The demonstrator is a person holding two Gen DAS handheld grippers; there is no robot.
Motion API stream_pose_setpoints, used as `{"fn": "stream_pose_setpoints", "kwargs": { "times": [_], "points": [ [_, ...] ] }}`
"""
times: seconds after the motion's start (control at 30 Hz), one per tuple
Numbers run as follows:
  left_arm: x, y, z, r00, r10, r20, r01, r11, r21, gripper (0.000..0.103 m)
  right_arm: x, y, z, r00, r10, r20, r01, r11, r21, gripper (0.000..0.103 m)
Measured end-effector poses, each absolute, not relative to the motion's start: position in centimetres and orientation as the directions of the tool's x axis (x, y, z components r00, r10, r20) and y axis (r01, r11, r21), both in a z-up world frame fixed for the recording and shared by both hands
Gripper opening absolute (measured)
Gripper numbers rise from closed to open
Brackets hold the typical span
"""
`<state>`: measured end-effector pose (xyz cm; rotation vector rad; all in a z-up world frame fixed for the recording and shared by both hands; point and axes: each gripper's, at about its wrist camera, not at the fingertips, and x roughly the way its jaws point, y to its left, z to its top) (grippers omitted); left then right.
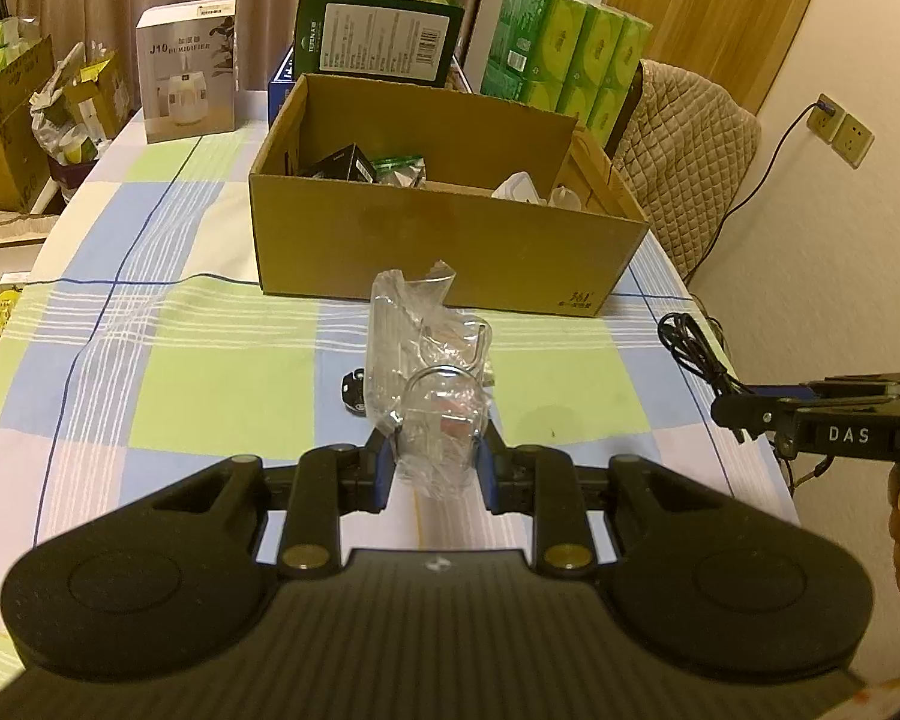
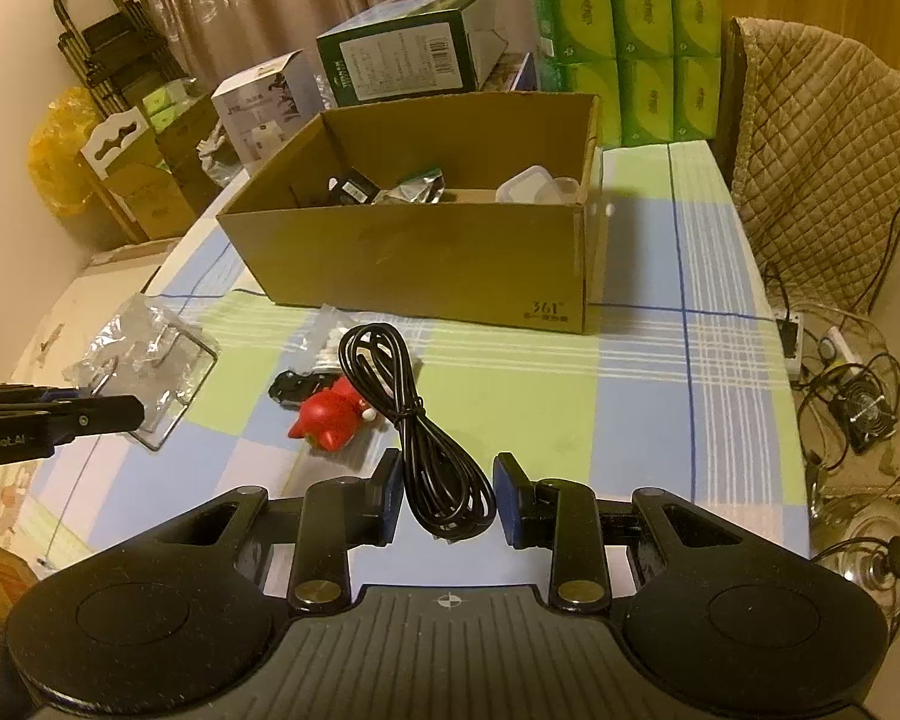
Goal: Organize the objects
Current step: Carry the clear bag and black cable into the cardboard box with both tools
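My left gripper (image 1: 432, 459) is shut on a clear plastic bag with metal hooks inside (image 1: 429, 360) and holds it above the checked tablecloth, in front of the open cardboard box (image 1: 450, 240). The bag also shows in the right wrist view (image 2: 144, 360). My right gripper (image 2: 447, 495) has its jaws around the near end of a coiled black cable (image 2: 414, 420), which hangs between the pads; the cable also shows in the left wrist view (image 1: 696, 354). A red toy figure (image 2: 330, 414) and a small black object (image 2: 294, 387) lie on the table left of the cable.
The box (image 2: 426, 252) holds several small items. Behind it stand a green carton (image 1: 378, 30), a humidifier box (image 1: 186, 66) and packs of green tissues (image 1: 570, 54). A padded chair (image 2: 822, 150) is at the right; cartons and clutter lie on the floor at the left.
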<state>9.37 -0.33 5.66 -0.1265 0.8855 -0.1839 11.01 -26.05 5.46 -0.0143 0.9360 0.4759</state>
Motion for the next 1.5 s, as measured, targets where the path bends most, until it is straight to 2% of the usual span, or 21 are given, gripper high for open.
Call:
{"fn": "stream_pose_setpoints", "kwargs": {
  "times": [0.43, 1.5],
  "points": [
    [12.0, -0.9, 7.2, 0.634, -0.217, -0.742, 0.145, 0.976, -0.161, 0.023, 12.8, -24.7, 7.2, 0.532, 0.36, -0.766, -0.423, 0.897, 0.128, 0.029],
    [19.9, -1.1, 9.0, 0.637, -0.219, -0.739, 0.202, 0.973, -0.114, 0.023, 19.6, -22.1, 8.0, 0.536, 0.362, -0.762, -0.464, 0.881, 0.092, 0.029]
  ]
}}
